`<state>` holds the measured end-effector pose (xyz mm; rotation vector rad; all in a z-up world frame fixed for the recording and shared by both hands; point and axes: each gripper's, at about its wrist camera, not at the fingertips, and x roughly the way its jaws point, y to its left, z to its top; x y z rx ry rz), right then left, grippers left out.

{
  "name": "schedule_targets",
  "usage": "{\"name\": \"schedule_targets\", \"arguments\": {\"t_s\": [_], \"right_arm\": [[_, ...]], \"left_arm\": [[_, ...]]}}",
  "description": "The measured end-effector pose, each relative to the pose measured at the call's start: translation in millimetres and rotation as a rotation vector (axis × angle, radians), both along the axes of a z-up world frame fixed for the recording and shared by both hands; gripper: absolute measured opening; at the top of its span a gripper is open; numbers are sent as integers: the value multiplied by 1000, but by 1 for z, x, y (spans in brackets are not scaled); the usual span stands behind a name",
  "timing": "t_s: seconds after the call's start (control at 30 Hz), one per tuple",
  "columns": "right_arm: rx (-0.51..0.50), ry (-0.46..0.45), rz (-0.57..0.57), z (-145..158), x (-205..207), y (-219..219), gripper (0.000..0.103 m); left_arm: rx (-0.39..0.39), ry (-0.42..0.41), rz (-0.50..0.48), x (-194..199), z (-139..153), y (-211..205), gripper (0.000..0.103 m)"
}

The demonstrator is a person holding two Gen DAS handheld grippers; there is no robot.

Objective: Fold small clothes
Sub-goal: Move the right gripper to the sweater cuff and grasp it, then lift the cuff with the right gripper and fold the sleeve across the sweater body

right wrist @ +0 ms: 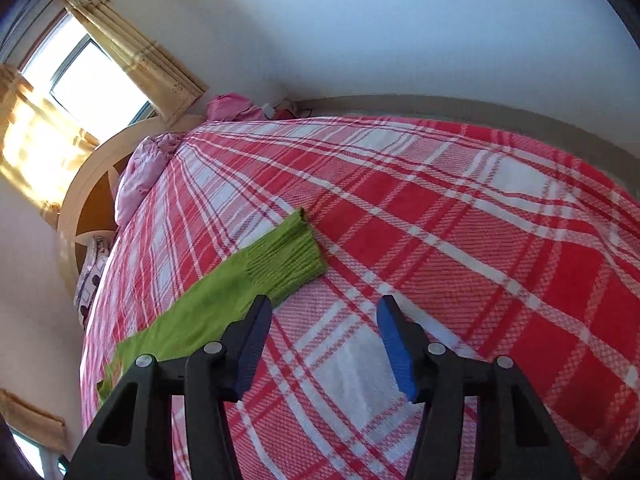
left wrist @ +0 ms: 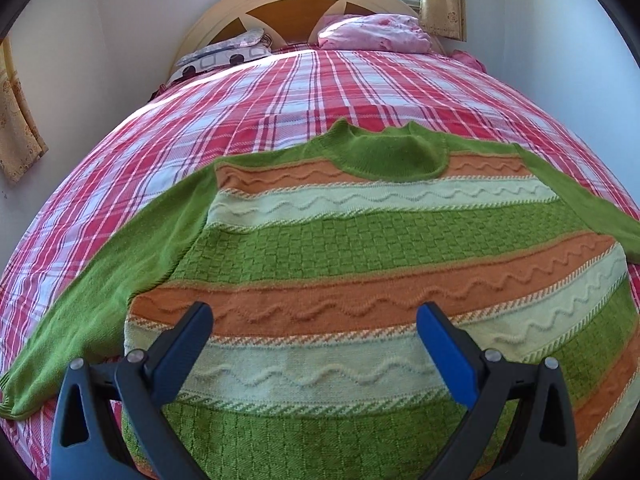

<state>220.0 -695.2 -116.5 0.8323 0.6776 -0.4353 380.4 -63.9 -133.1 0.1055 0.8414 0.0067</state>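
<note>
A striped sweater in green, orange and cream is spread flat on the bed, collar toward the headboard and hem toward the viewer, with both sleeves stretched outward. Its right sleeve is seen in the right wrist view lying straight on the plaid cover, its long axis running away from the body to the ribbed cuff. That cuff lies just ahead and left of the right tool, which is the nearer one for a sleeve fold. This tool is spread wide and holds nothing; whether its left finger touches the sleeve cannot be told. The left tool is also spread wide and empty, apparently hovering over the lower body stripes.
</note>
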Motion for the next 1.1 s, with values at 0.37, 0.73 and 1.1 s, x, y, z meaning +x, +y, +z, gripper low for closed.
{"name": "schedule_targets", "arguments": {"t_s": [0.37,0.73,1.1], "right_arm": [[-38,64,41,-12,76,-7,8],[-204,-62,190,81,104,61,7],[-339,-174,410,170,156,178,7]], "left_arm": [[12,12,-18,1,-2,-3,103],[-42,-47,-11,-15,29,21,103],[-24,-113,6,-38,45,55,103]]}}
